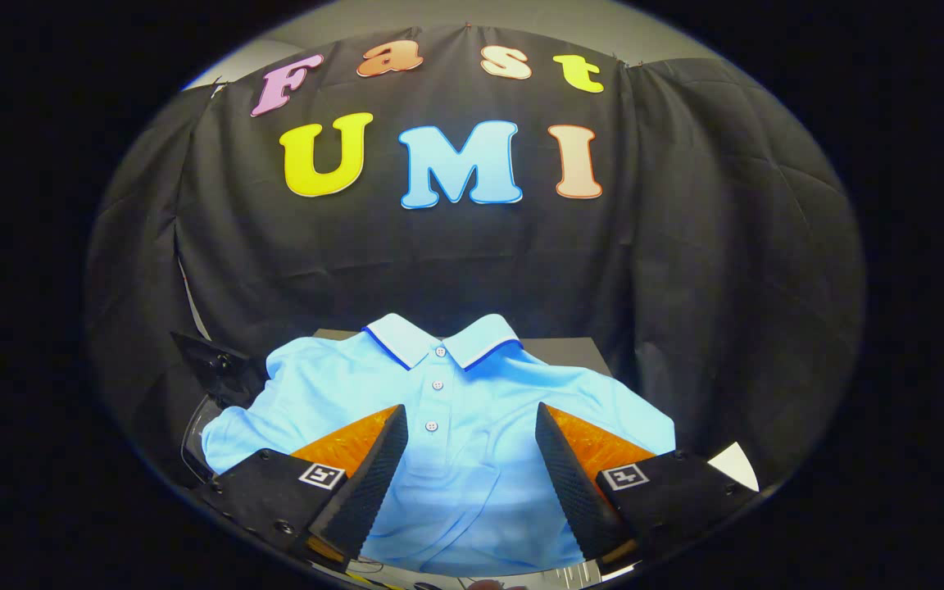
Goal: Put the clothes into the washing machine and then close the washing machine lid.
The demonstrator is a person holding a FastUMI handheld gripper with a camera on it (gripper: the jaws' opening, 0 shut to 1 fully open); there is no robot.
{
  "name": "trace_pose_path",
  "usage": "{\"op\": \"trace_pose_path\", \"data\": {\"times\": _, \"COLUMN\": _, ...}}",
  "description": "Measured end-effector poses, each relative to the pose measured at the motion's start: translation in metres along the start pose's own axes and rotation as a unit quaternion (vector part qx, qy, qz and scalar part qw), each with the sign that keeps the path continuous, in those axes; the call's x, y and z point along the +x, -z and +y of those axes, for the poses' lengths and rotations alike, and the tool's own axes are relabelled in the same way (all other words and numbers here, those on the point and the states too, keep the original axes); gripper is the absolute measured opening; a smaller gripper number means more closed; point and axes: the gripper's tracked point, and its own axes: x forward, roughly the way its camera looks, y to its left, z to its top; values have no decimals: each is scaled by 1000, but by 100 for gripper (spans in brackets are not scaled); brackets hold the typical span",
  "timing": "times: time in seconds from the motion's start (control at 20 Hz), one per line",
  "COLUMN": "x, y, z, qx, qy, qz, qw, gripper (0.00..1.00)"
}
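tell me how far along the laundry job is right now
Nothing looks done yet. The light blue polo shirt lies spread flat, collar toward the booth wall. The tool is open, fingers apart over the shirt's button placket, not gripping it. Still left: grasp the shirt, load it into the washer, close the lid.

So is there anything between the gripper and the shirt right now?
Nothing visible is in the way. The gripper is open, its fingers spread wide, and the light blue polo shirt lies flat between and just ahead of them, collar away from the gripper, buttons in the gap. No finger presses on it yet.
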Motion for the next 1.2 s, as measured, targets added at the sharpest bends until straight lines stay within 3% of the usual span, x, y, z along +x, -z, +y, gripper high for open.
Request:
{"op": "trace_pose_path", "data": {"times": 0.4, "x": 26, "y": 37, "z": 27, "qx": -30, "qy": -32, "qz": 66, "qw": 997, "gripper": 98}}
{"op": "trace_pose_path", "data": {"times": 1.15, "x": 31, "y": 39, "z": 33, "qx": -36, "qy": -72, "qz": 83, "qw": 993, "gripper": 97}}
{"op": "trace_pose_path", "data": {"times": 1.2, "x": 31, "y": 37, "z": 33, "qx": -33, "qy": -77, "qz": 74, "qw": 994, "gripper": 79}}
